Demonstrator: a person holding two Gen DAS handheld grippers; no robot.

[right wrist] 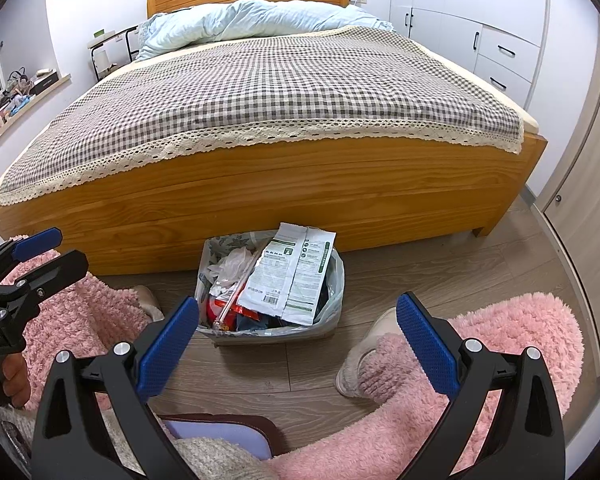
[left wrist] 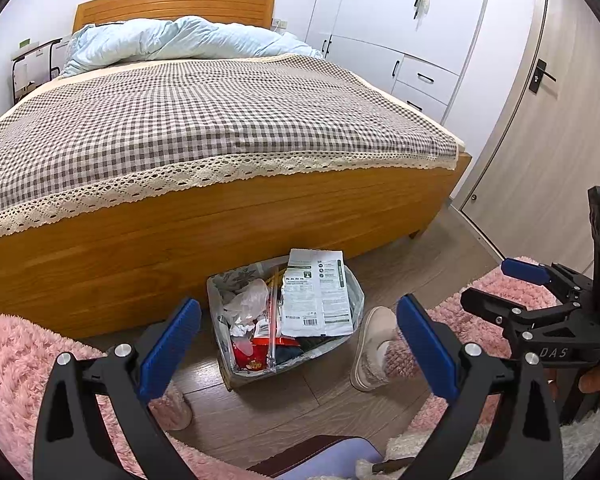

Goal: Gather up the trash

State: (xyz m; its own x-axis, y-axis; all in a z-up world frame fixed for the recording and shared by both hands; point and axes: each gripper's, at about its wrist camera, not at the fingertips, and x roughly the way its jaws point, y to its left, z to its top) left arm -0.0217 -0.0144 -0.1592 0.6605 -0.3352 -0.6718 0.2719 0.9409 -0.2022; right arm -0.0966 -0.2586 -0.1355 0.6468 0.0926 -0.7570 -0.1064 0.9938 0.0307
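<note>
**Holding both tongs open over a full trash bin at the foot of the bed**

Filling the upper half of both views, a wooden bed (left wrist: 204,220) stands on a floor (right wrist: 440,264) of grey-brown planks. A checked cover (right wrist: 284,88) with a lace border lies over it, and a pale blue quilt (left wrist: 172,40) is bunched at the headboard. White cupboards (left wrist: 400,20) with black handles take the upper right of the frame, and a light wood door (left wrist: 540,128) is at the right edge.

The trash bin (right wrist: 332,328) sits on the floor in the lower centre, just beside the footboard. It is lined with a clear bag and full of wrappers. A big white packet (right wrist: 292,276) leans on top, and a crumpled piece of clear plastic (left wrist: 252,296) lies left of it.

The person wears fluffy pink trousers (right wrist: 520,332) and pale slippers (left wrist: 374,348), one on each side of the bin.

The left tongs (left wrist: 298,344) are at the bottom of the left view, raised above the floor. The blue pads (left wrist: 172,348) are spread wide, hold nothing and touch nothing. The right tongs (right wrist: 298,344) are the same: wide apart, empty, above the floor. In the left view the right tongs also show at the right edge, with a hand (left wrist: 596,380) on the handle.
</note>
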